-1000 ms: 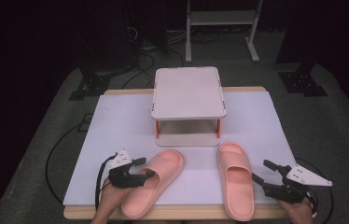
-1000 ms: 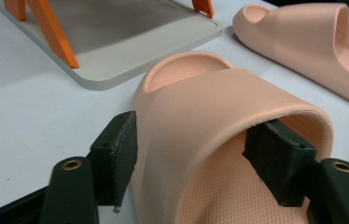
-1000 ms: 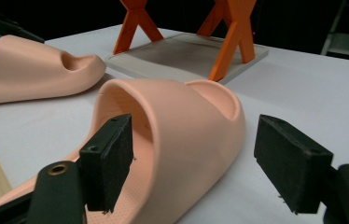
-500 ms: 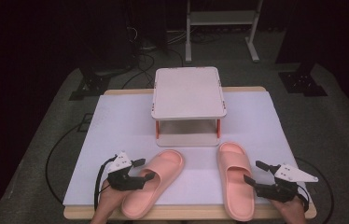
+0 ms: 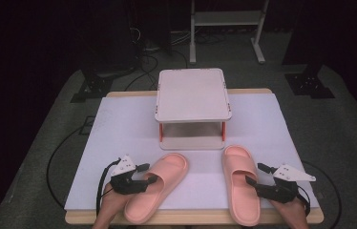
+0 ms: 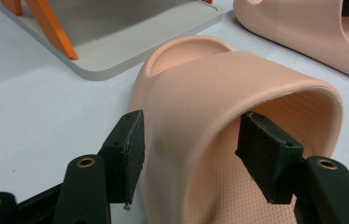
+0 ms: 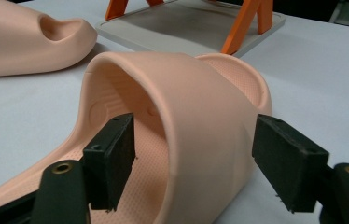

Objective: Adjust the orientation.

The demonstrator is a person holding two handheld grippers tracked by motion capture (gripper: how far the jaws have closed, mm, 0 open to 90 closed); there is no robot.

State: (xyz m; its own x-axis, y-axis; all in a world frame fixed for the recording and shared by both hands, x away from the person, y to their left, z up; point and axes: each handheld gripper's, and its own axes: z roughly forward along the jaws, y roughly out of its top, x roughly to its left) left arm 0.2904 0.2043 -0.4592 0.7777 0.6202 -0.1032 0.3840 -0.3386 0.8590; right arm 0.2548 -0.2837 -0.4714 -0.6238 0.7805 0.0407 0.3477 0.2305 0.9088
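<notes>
I have each gripper's fingers straddling one side of a slipper strap, left gripper [image 5: 149,180] just closing on the left slipper [image 5: 157,186], right gripper [image 5: 253,177] wider around the right slipper [image 5: 239,186], ready to lift both off the white surface [image 5: 119,129] toward the small rack [image 5: 193,95] beyond.

peach slippers [image 5: 157,186], white table cover [image 5: 119,129], black tongs [image 5: 145,174]

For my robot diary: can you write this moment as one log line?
left gripper: closing around left slipper strap, not gripping | right gripper: closing around right slipper strap | shelf: empty
</notes>
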